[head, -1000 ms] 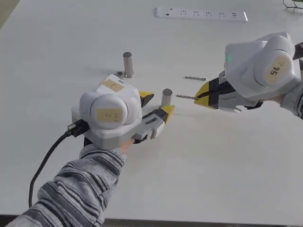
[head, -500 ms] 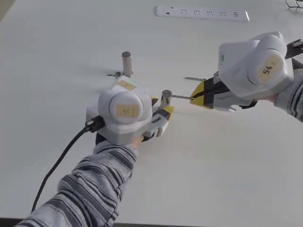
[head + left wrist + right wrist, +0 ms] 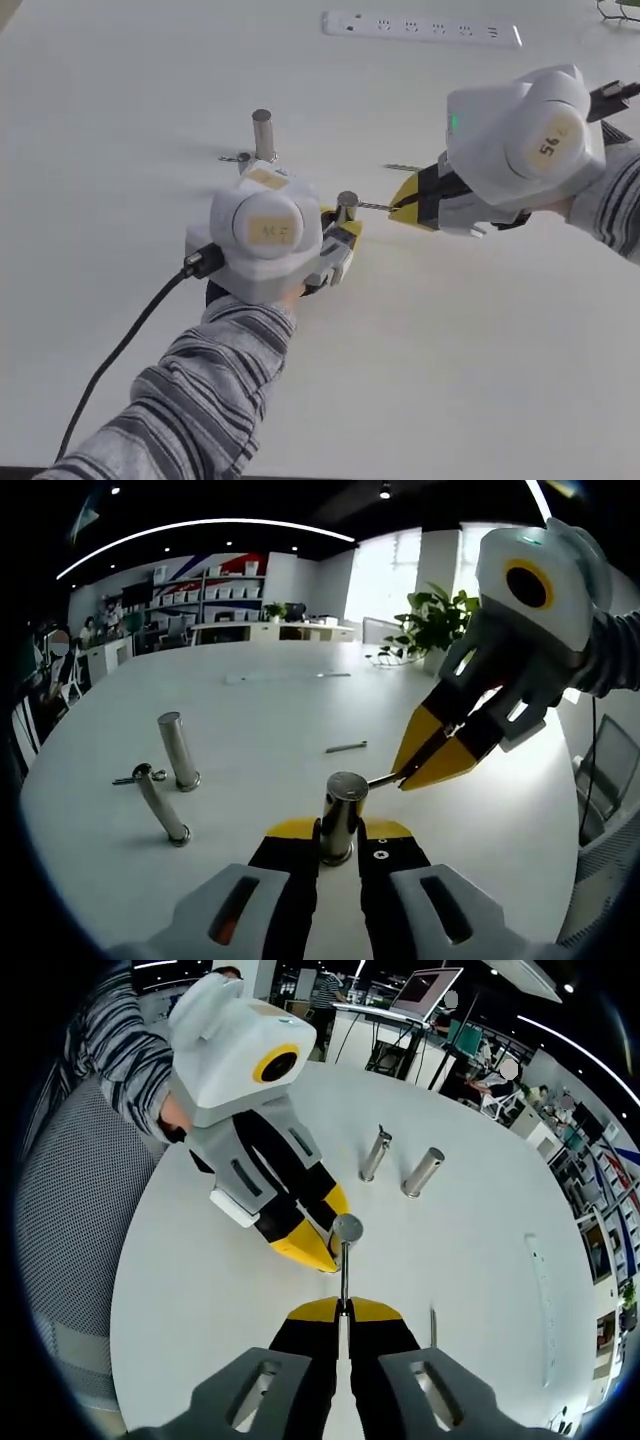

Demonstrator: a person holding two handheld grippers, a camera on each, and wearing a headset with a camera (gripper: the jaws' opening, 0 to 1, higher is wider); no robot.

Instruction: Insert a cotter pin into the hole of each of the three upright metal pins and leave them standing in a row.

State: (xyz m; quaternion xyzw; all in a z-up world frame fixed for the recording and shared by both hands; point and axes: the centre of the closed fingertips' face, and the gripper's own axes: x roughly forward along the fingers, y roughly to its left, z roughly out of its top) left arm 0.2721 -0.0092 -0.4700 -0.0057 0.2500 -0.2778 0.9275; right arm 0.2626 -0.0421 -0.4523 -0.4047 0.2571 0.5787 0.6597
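1. The grey upright metal pin (image 3: 342, 818) stands on the white table (image 3: 450, 330), clamped near its foot by the left gripper (image 3: 338, 832).
2. The thin steel cotter pin (image 3: 343, 1275), pinched in the right gripper (image 3: 342, 1310), touches this pin's head. I judge the insertion begun, not finished.
3. Beyond that pin stand a second grey pin (image 3: 178, 750) and a third grey pin (image 3: 160, 802), with a small cotter pin (image 3: 135, 777) beside them. I cannot tell whether it is threaded.
4. A spare cotter pin (image 3: 346, 746) lies past the held pin.
5. The right gripper reaches in level, from the side, towards the pin's head.
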